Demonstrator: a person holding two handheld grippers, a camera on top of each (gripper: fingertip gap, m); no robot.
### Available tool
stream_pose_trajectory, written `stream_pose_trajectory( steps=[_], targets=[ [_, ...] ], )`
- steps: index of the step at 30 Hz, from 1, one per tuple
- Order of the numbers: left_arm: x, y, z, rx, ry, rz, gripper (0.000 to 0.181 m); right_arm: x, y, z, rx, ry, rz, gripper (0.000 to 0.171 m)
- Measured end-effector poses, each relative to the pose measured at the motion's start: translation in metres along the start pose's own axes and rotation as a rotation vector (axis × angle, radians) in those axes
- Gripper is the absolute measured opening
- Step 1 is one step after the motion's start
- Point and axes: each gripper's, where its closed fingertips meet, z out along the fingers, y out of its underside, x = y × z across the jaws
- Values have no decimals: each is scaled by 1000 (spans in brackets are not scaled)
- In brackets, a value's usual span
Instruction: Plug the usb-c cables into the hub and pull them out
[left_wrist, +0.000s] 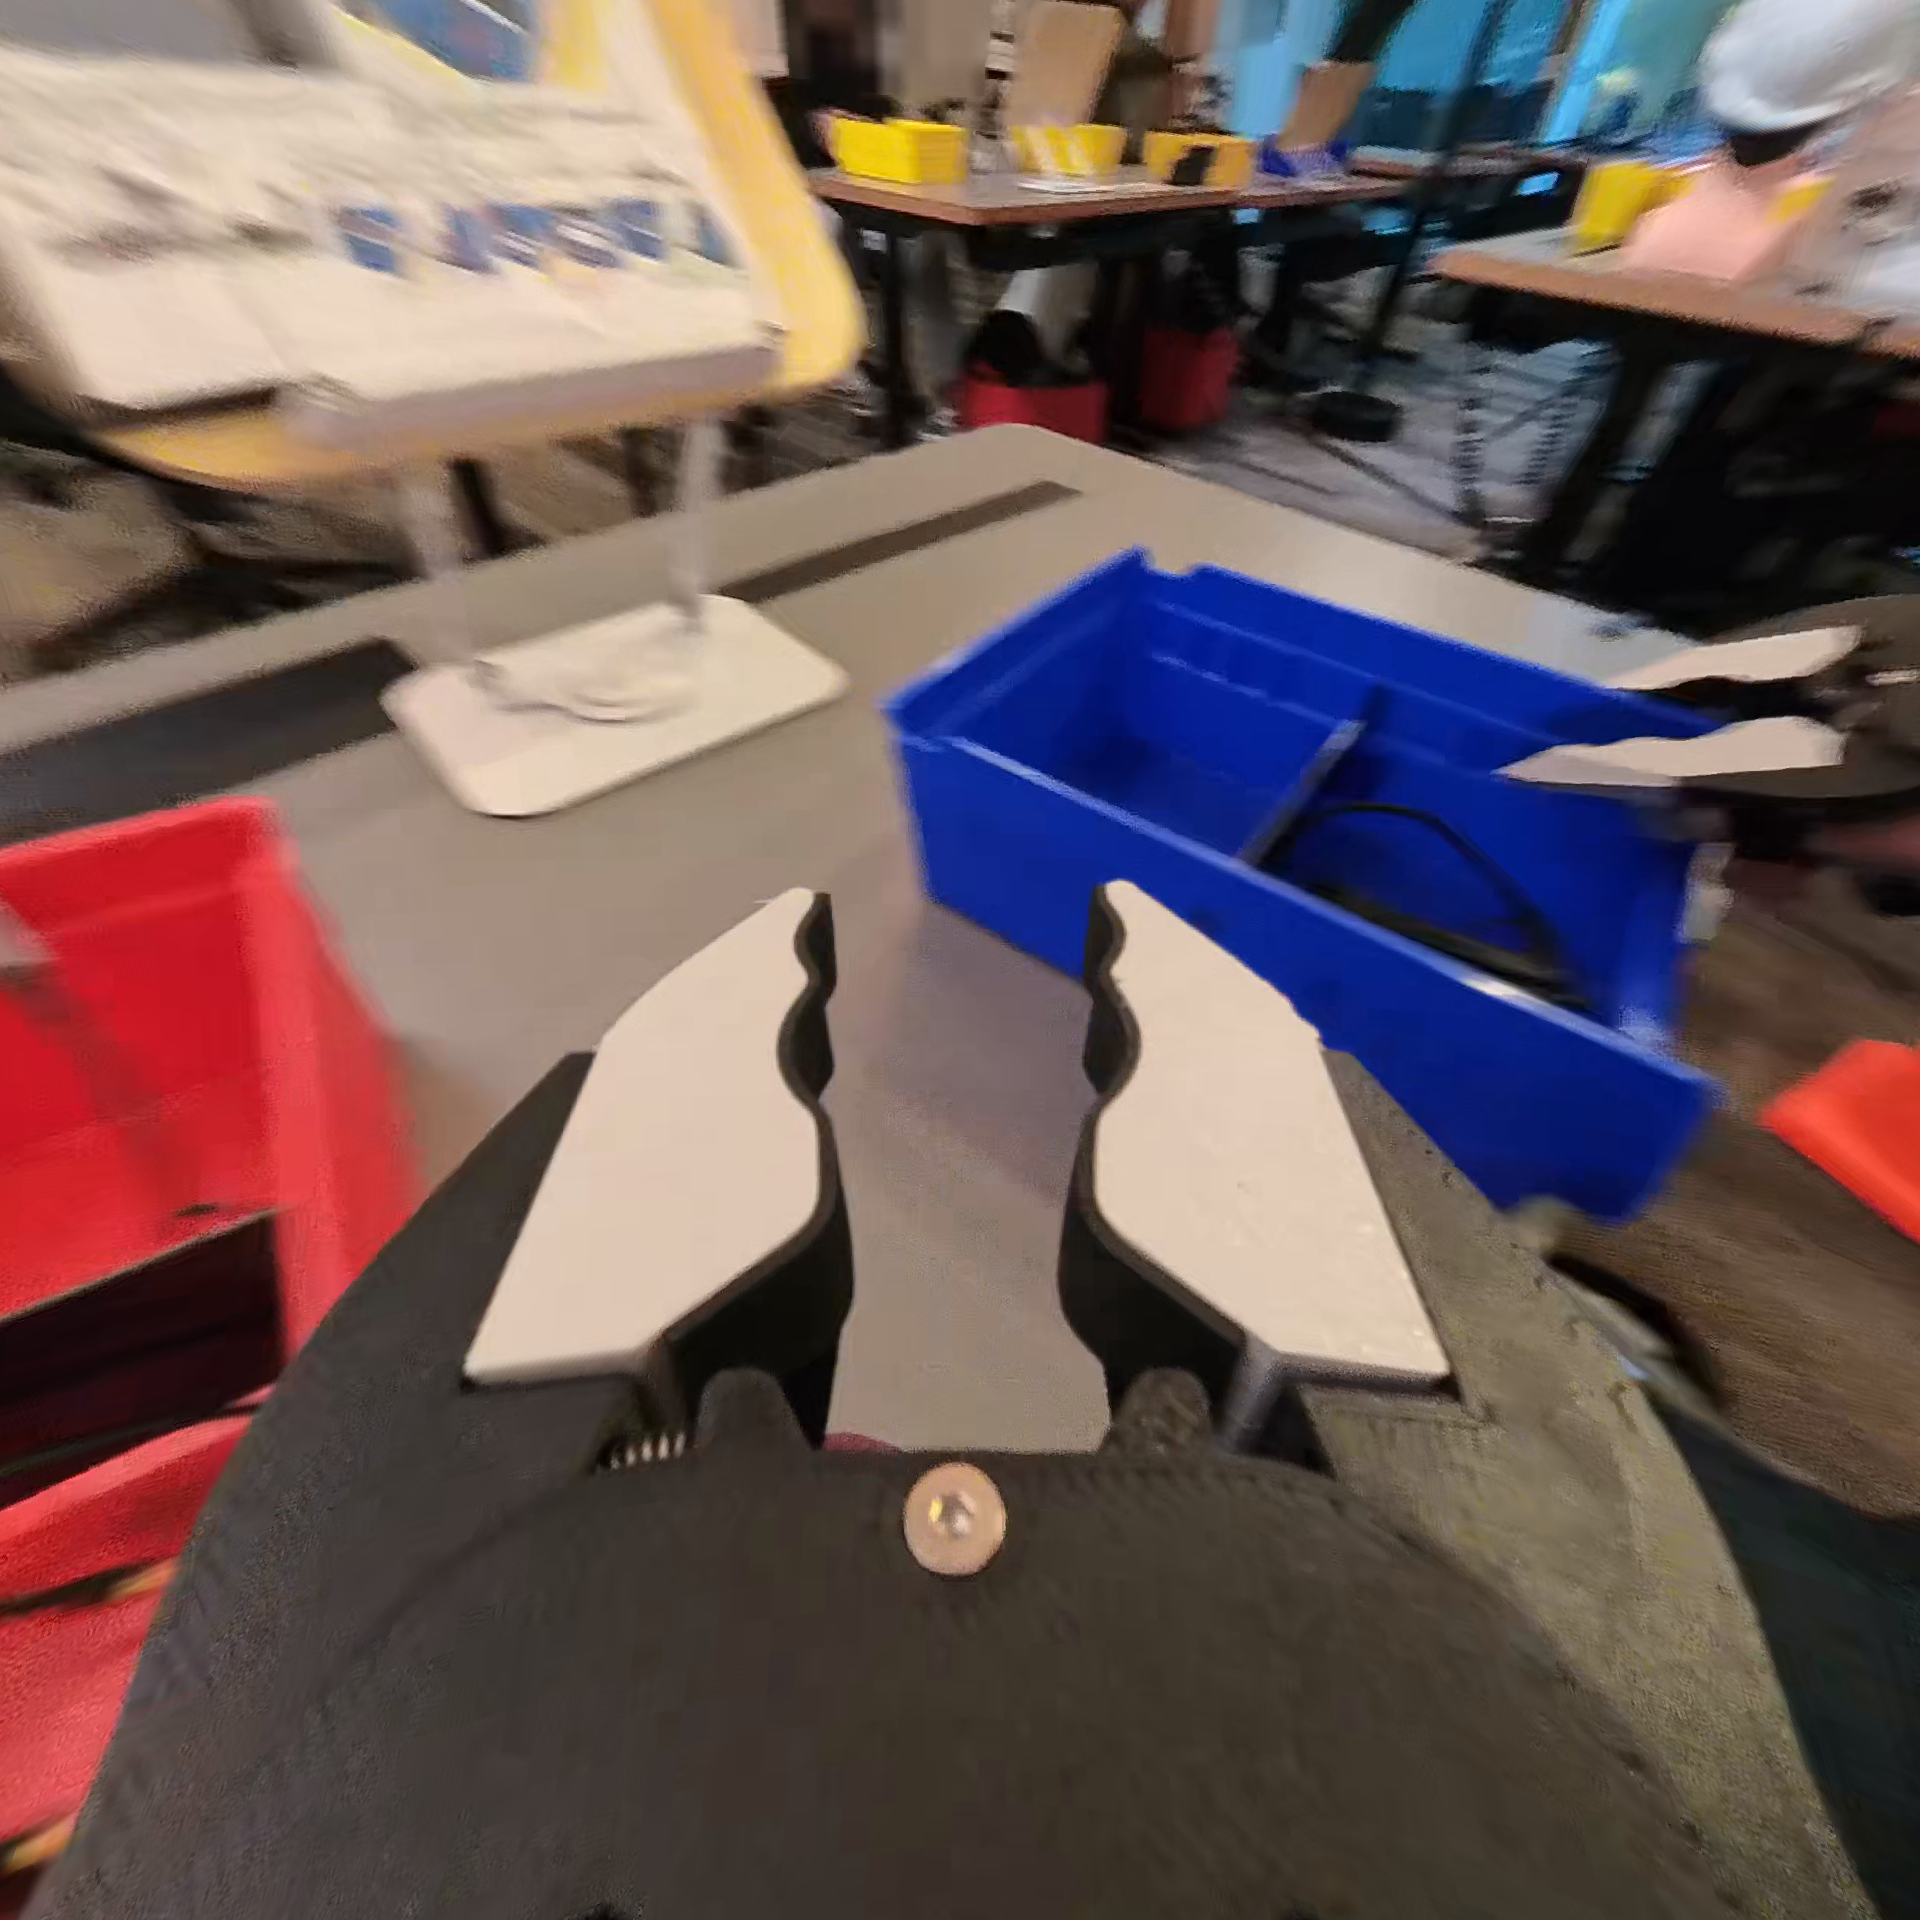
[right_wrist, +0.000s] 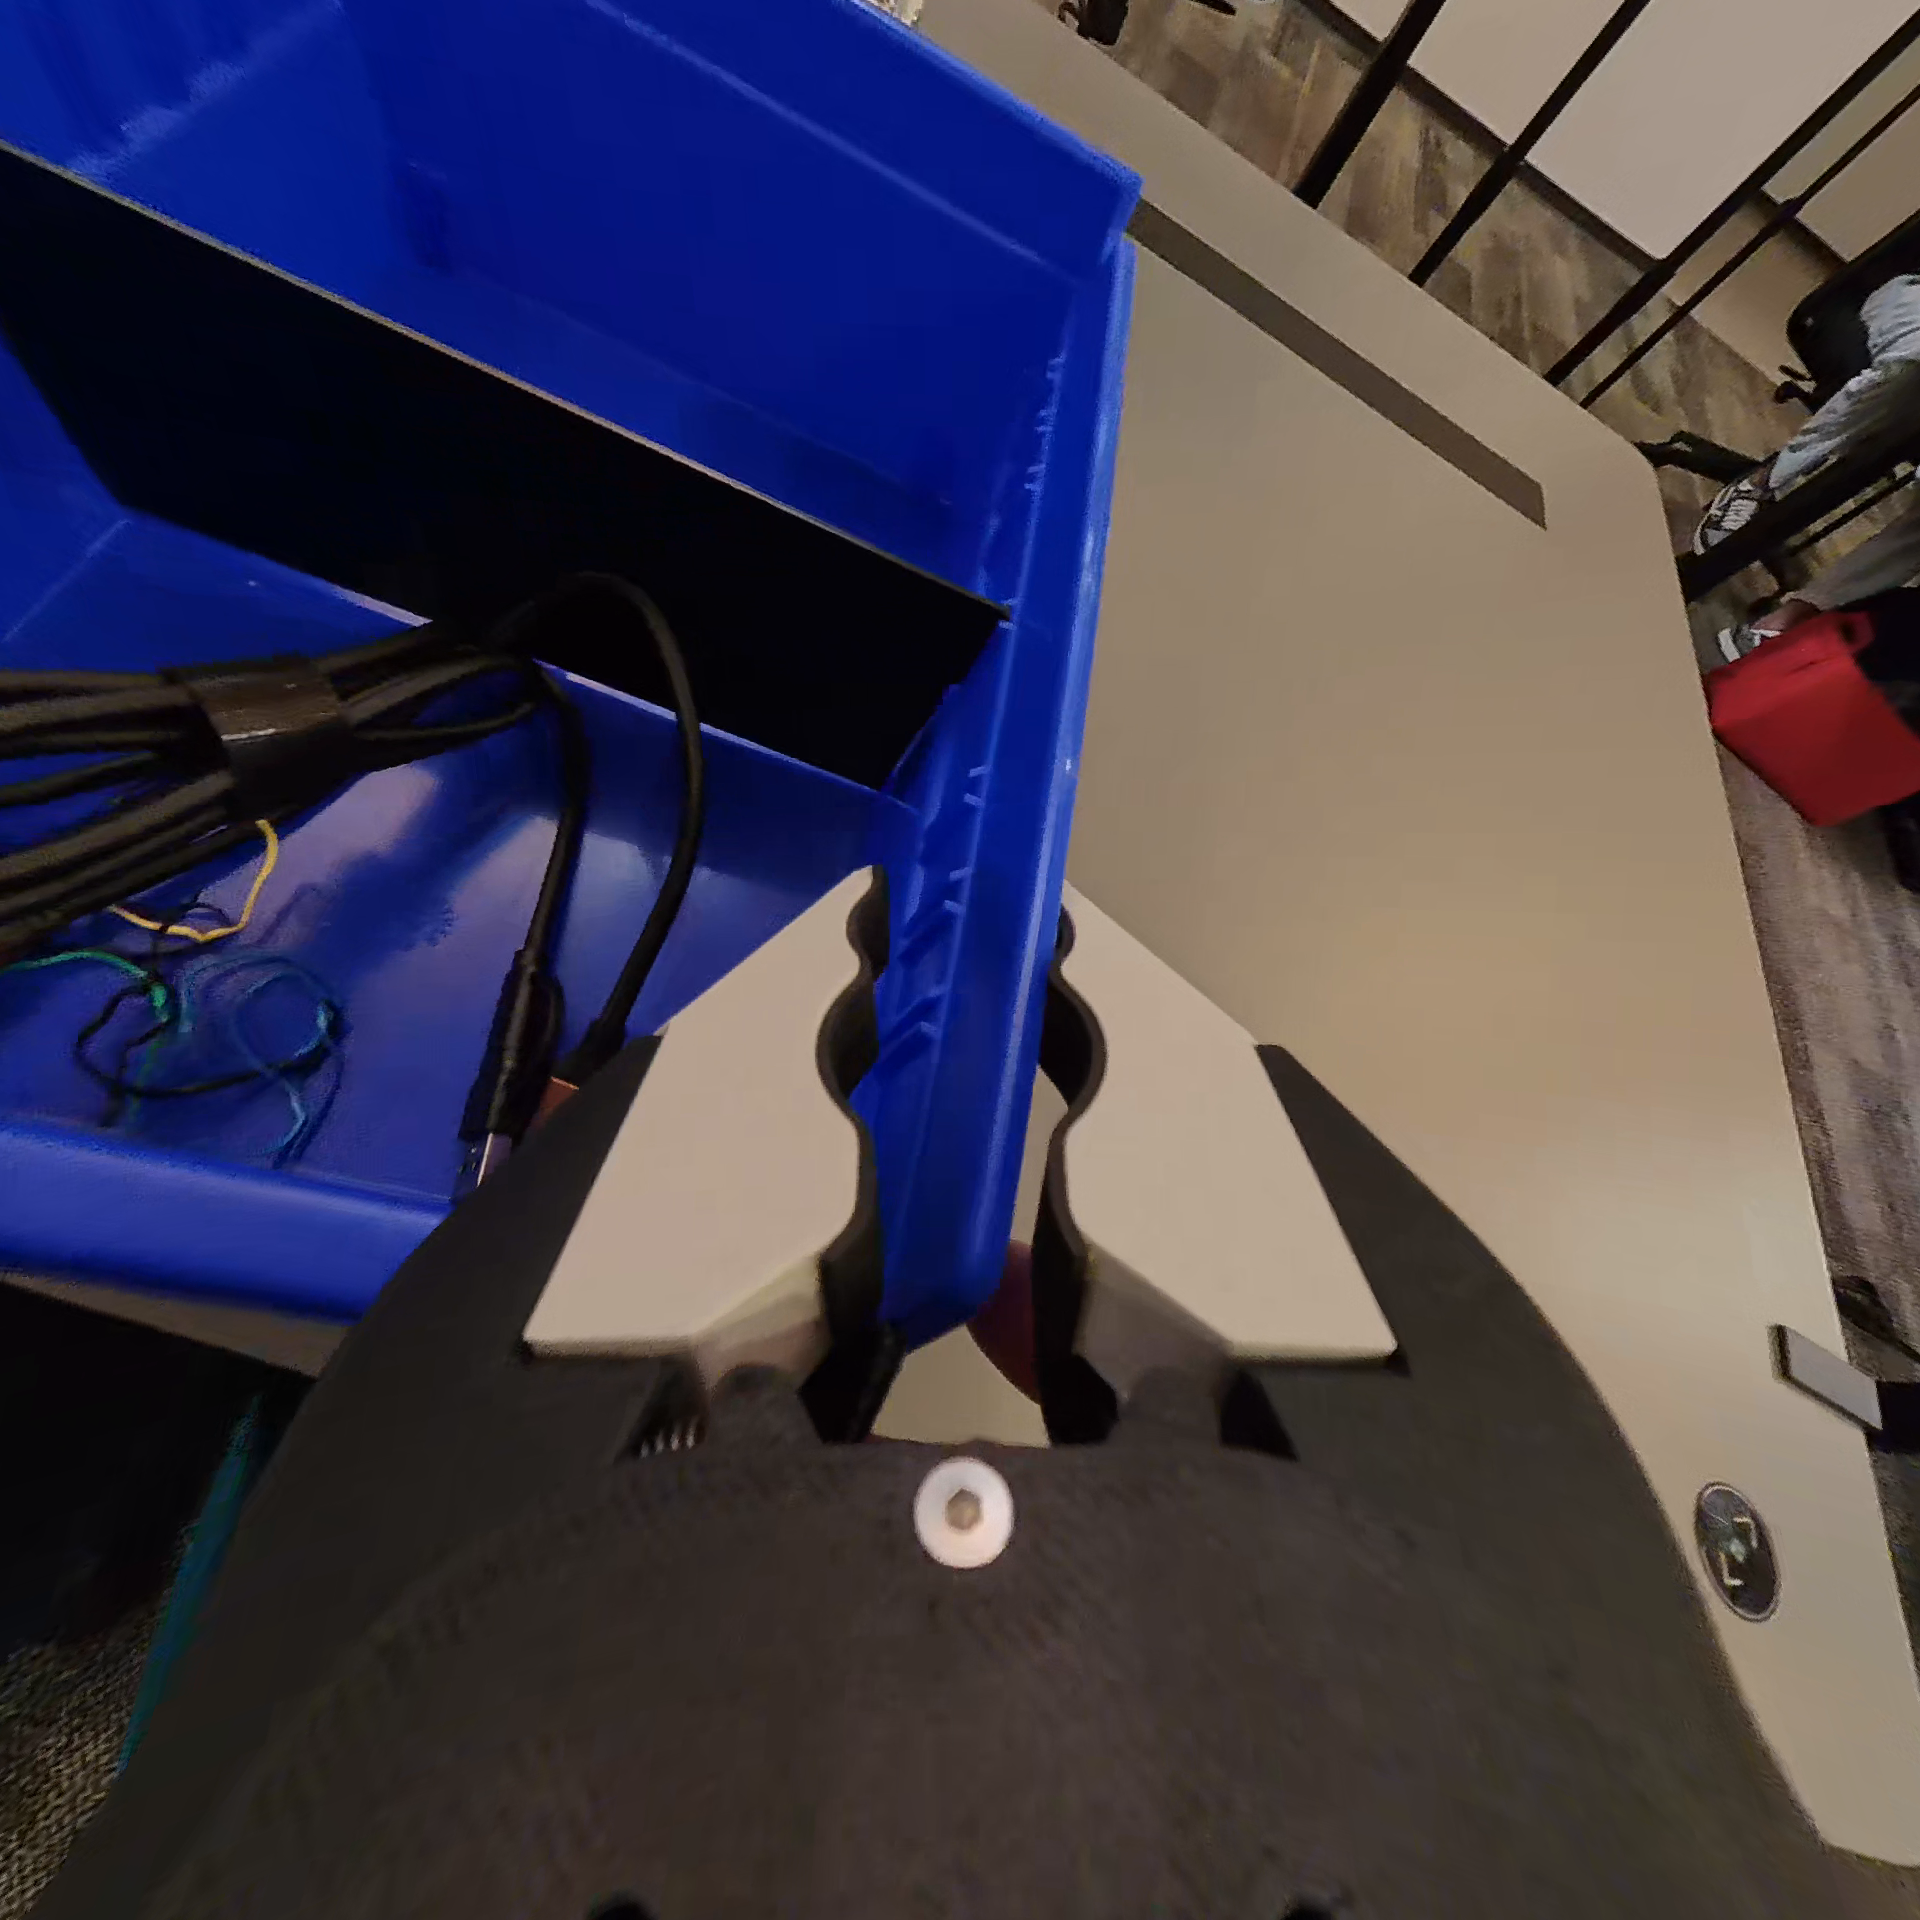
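Left of the blue bin, the left gripper hangs above the grey table with jaws parted and nothing between them. Inside the bin, near its black divider, lie the bundled black usb-c cables. The right gripper is clamped on the bin's side wall, one finger inside, one outside.

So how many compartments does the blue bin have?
2, split by one black divider. The near compartment of the blue bin holds the black cables; the far one looks empty, though part of its floor is hidden.
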Motion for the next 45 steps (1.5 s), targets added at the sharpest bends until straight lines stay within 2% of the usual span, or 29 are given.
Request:
stream_pose_trajectory(
  steps=[5,7,11,15,20,23,27,37,45],
  targets=[
    [-119,-7,-64,-46,-391,204,46,10,2,3,-3,26,-15,20],
    [-162,1,-93,-92,-512,221,46,12,3,3,-3,26,-22,21],
    [-232,34,-145,-201,-679,152,56,14,4,4,-7,27,-31,21],
    [-272,72,-173,-290,-758,107,62,15,4,5,-10,28,-38,22],
    [-282,116,-166,-418,-678,5,61,18,4,7,-11,35,-44,23],
    [-295,125,-166,-396,-698,-35,41,18,4,8,-6,36,-37,23],
    [-295,138,-160,-404,-642,-73,16,18,3,8,-2,28,-42,22],
    [-277,139,-166,-381,-525,-154,7,27,7,8,7,5,-11,19],
    [-272,147,-189,-412,-520,-145,6,35,12,6,-5,3,13,17]
  ],
)
